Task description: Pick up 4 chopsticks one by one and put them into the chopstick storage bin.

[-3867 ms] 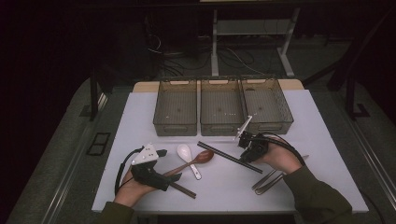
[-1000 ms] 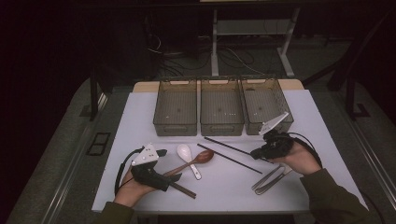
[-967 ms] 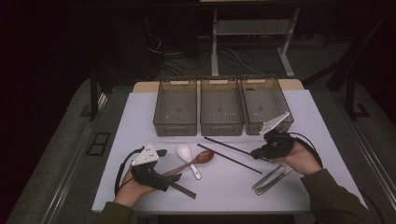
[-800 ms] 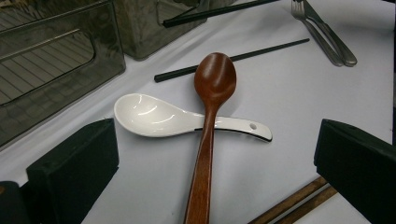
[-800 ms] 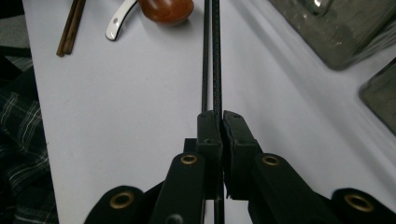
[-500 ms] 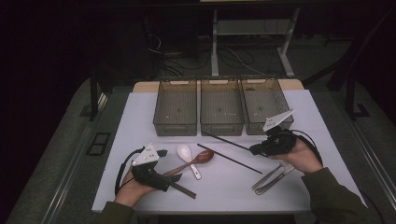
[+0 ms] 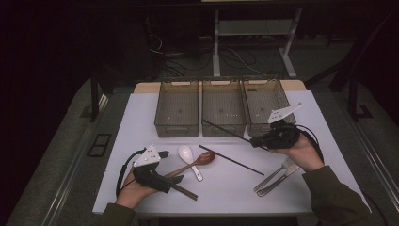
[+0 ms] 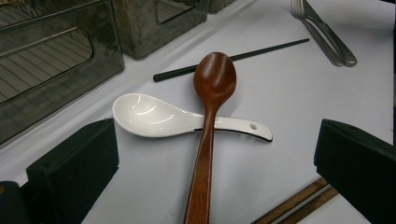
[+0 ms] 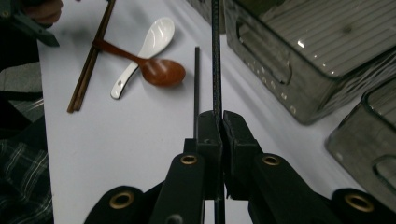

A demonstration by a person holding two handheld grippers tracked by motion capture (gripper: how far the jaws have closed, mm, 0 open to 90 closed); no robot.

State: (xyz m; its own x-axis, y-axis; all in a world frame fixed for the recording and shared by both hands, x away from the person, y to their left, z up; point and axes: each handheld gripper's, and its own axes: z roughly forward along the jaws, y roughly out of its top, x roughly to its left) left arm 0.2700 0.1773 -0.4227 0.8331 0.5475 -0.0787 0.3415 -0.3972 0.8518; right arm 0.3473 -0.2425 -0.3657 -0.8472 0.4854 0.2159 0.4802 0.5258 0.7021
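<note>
- Near the front edge of the surface (image 7: 141,122), towards its left corner, the left gripper (image 7: 157,176) is resting with its jaws spread apart and gripping nothing; in the left gripper view the jaws are standing well apart on either side of the wooden spoon's handle.
- A pair of brown chopsticks (image 7: 184,190) is lying just beside that gripper, close to the front edge.
- Towards the front right corner, a fork and knife (image 7: 275,176) are lying together below the right hand (image 7: 303,153).
- Around the middle, the wooden spoon (image 7: 195,163) is lying across the handle of the white spoon (image 7: 188,157), the two touching.
- Just right of them, a black chopstick (image 7: 230,160) is lying flat on the surface.
- Towards the right edge, the right gripper (image 7: 256,140) is clenching the other black chopstick (image 7: 226,130), lifted off the surface and pointing left, in front of the trays.
- Along the far edge, three clear trays (image 7: 221,106) are sitting side by side.
</note>
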